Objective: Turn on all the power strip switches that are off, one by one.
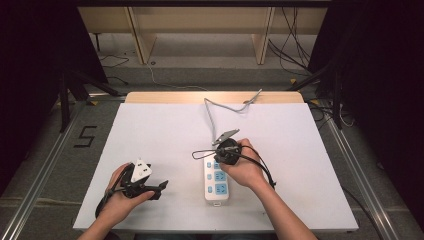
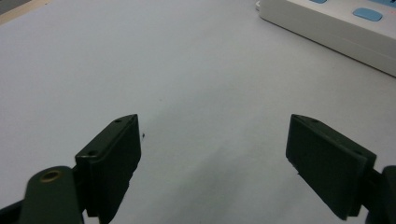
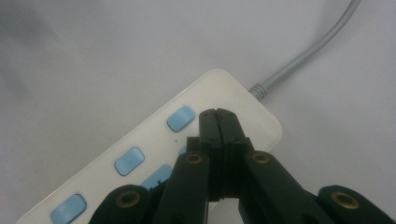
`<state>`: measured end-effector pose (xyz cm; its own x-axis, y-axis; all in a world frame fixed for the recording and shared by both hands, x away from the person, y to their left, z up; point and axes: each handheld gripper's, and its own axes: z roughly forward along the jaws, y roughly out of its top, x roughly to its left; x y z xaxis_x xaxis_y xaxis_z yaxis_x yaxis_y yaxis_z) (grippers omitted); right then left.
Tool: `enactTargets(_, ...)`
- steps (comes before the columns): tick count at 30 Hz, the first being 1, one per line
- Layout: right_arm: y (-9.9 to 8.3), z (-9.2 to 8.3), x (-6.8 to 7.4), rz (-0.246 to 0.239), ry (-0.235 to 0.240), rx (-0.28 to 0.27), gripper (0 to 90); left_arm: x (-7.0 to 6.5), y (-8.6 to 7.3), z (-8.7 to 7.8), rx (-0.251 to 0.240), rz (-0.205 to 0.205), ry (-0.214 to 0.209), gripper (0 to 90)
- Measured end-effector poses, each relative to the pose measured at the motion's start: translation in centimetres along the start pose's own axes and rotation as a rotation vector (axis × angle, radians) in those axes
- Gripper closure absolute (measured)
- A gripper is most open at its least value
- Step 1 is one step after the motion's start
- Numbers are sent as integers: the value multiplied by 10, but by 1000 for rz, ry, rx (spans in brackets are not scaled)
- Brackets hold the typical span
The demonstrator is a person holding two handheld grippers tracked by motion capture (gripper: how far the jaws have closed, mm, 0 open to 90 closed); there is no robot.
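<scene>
Overhead, right gripper [image 3: 218, 114] (fingers together) above power strip [image 3: 154, 140]

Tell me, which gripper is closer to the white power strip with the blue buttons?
Right. The right gripper sits with jaws shut over the power strip, at its cable end. The left gripper is open over bare table, off to the strip's side.

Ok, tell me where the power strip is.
High view: the power strip lies right of centre near the table's front edge, under the right hand-held gripper.
</scene>
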<state>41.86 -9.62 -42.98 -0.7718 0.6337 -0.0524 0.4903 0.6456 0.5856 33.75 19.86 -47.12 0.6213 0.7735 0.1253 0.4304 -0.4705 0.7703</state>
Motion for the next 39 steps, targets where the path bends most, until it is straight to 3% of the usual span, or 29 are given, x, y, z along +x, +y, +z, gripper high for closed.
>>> enactTargets(39, 19, 22, 11, -14, 43, 59, 900, 0, 0, 0, -6, -3, 1, 179)
